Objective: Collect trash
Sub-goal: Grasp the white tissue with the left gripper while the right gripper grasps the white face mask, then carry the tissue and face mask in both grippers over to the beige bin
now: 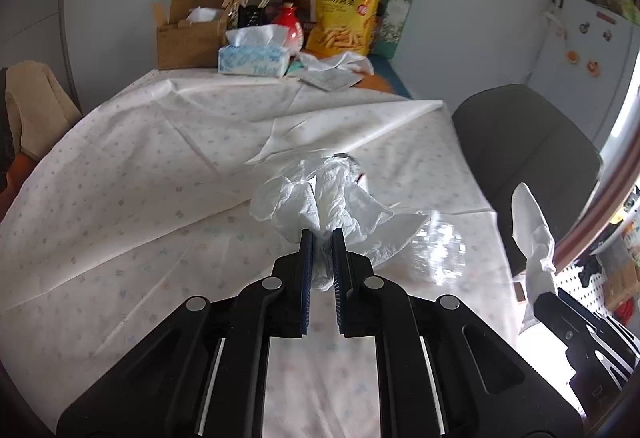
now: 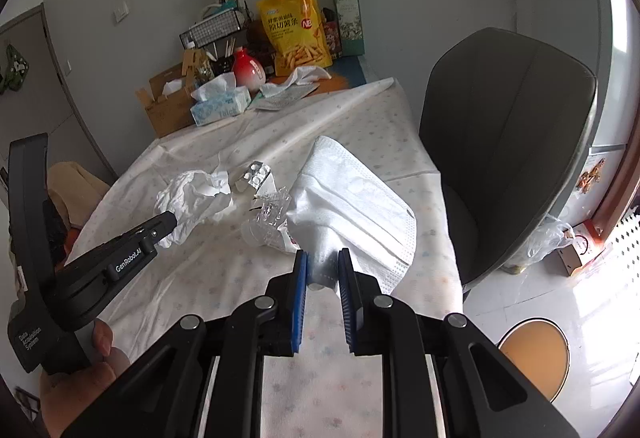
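Note:
My left gripper (image 1: pixel 322 238) is shut on a crumpled white tissue (image 1: pixel 332 198), held just above the cloth-covered table (image 1: pixel 140 158); the same gripper (image 2: pixel 168 224) and tissue (image 2: pixel 192 198) show in the right wrist view. My right gripper (image 2: pixel 322 258) is shut on a white face mask (image 2: pixel 352 202), which hangs above the table's right side; the mask also shows in the left wrist view (image 1: pixel 534 234). On the table between them lie a crushed clear plastic wrapper (image 2: pixel 268 222), also in the left wrist view (image 1: pixel 440 250), and a silver pill blister pack (image 2: pixel 256 174).
A grey chair (image 2: pixel 508 142) stands right of the table. At the far end are a tissue box (image 2: pixel 218 106), cardboard box (image 2: pixel 168 106), red vase (image 2: pixel 248 68), yellow snack bag (image 2: pixel 296 30) and green box (image 2: pixel 346 10). A round orange-topped bin (image 2: pixel 534 354) stands on the floor.

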The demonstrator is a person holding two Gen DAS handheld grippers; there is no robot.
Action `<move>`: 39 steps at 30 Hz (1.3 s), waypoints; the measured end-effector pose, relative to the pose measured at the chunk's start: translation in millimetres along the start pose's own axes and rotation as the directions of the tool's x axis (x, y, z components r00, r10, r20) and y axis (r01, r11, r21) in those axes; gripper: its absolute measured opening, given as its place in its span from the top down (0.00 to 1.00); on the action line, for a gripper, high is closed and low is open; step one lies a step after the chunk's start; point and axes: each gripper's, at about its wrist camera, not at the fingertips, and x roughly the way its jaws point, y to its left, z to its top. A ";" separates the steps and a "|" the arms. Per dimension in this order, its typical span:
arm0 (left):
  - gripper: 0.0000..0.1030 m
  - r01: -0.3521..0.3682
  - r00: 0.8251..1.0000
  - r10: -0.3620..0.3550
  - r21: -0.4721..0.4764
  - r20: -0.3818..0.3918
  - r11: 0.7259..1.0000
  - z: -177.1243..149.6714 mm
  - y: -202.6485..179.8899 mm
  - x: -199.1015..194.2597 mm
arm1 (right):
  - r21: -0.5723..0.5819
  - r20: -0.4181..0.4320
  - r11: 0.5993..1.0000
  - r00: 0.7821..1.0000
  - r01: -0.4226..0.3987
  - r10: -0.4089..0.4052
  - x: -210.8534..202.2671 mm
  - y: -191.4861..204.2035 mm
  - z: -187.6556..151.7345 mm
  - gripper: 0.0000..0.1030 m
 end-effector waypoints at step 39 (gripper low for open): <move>0.90 0.065 0.995 -0.062 0.033 -0.076 0.997 -29.8 -49.0 8.2 | 0.083 0.003 0.996 0.999 0.040 -0.040 -16.8 -53.8 -19.3 0.84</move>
